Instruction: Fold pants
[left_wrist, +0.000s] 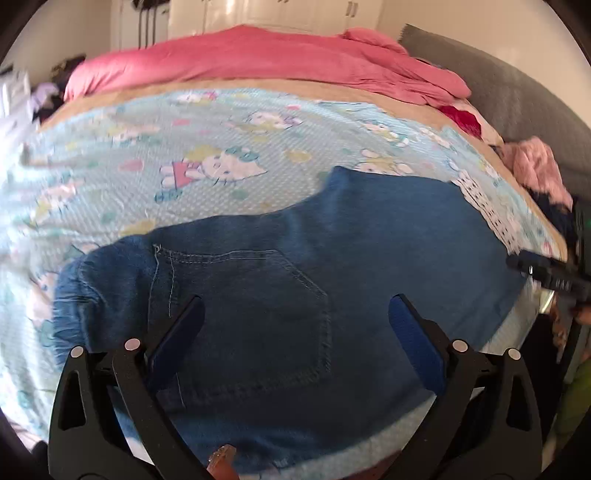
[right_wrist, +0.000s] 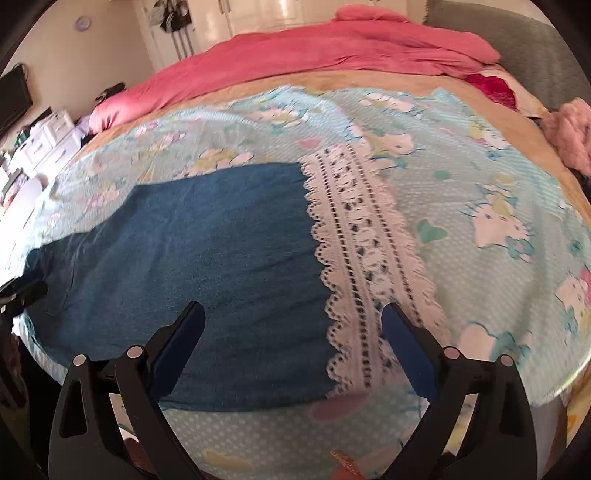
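Blue denim pants (left_wrist: 332, 236) lie flat on a bed sheet (left_wrist: 147, 155) printed with cartoon cats. In the left wrist view the waistband is at the left and a back pocket (left_wrist: 258, 295) faces up. My left gripper (left_wrist: 295, 302) hovers open over that pocket, nothing between its fingers. In the right wrist view the pants' leg end (right_wrist: 207, 243) meets a white lace band (right_wrist: 354, 258). My right gripper (right_wrist: 292, 307) is open above that edge, one finger over denim, the other over lace. Each gripper shows at the edge of the other's view: right gripper (left_wrist: 546, 273), left gripper (right_wrist: 22, 291).
A pink duvet (left_wrist: 258, 55) is bunched along the far side of the bed. A grey padded panel (left_wrist: 498, 85) stands at the right, with a pale pink garment (left_wrist: 535, 166) and a red cloth (left_wrist: 461, 118) near it. White drawers (right_wrist: 48, 136) stand at the far left.
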